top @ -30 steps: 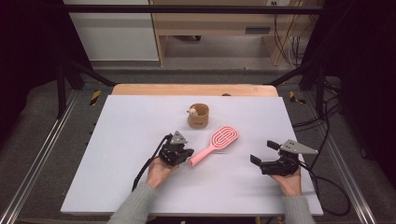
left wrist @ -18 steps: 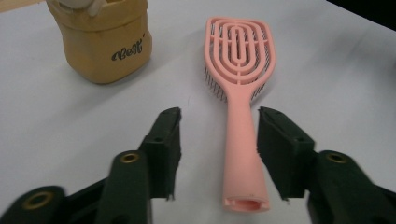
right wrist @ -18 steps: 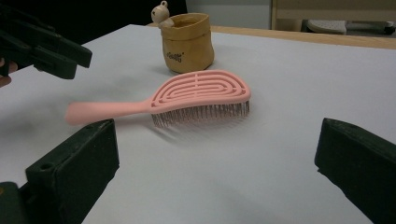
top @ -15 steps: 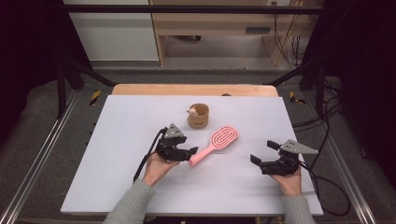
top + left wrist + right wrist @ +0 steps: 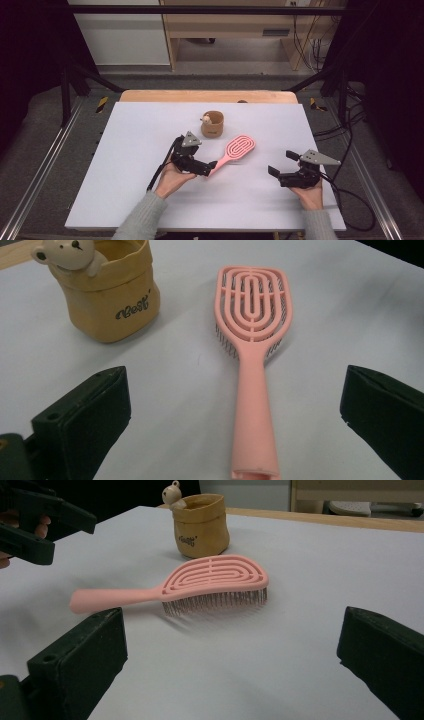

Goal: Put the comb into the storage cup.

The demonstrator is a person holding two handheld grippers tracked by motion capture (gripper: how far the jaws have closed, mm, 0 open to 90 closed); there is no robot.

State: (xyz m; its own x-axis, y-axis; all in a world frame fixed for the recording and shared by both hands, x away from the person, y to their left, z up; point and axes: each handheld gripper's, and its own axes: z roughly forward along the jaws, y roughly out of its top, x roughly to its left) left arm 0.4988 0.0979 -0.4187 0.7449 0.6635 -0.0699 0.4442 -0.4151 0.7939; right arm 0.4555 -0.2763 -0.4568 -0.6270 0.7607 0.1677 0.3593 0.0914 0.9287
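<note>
Here the hairbrush [image 5: 234,153] lies flat on the pale worktop [image 5: 125,150], bristles down, a little right of the middle. It is one piece of salmon-pink plastic: a long, smooth handle that widens slightly toward its cut-off end, and an oval head made of nested open loops with slots between them. Through the slots and under the rim of the head [image 5: 215,577] a row of thin dark bristles shows, and these rest on the worktop. In the high view the handle points down-left toward the person and the head points up-right.

The left gripper [image 5: 205,168] is just at the end of the handle. Its jaws have just been opening and now stand wide apart; in the left gripper view the handle [image 5: 254,425] runs up between them, touching neither, so the brush is released. The left hand [image 5: 170,179] holds that gripper from below.

The right gripper [image 5: 281,163] is well apart from the brush, toward the right edge of the worktop, with its jaws spread wide and nothing between them.

Just behind the brush head stands a small tan fabric pot [image 5: 212,124] with dark lettering on its side and a little bear figure [image 5: 65,255] hooked over its rim.
</note>
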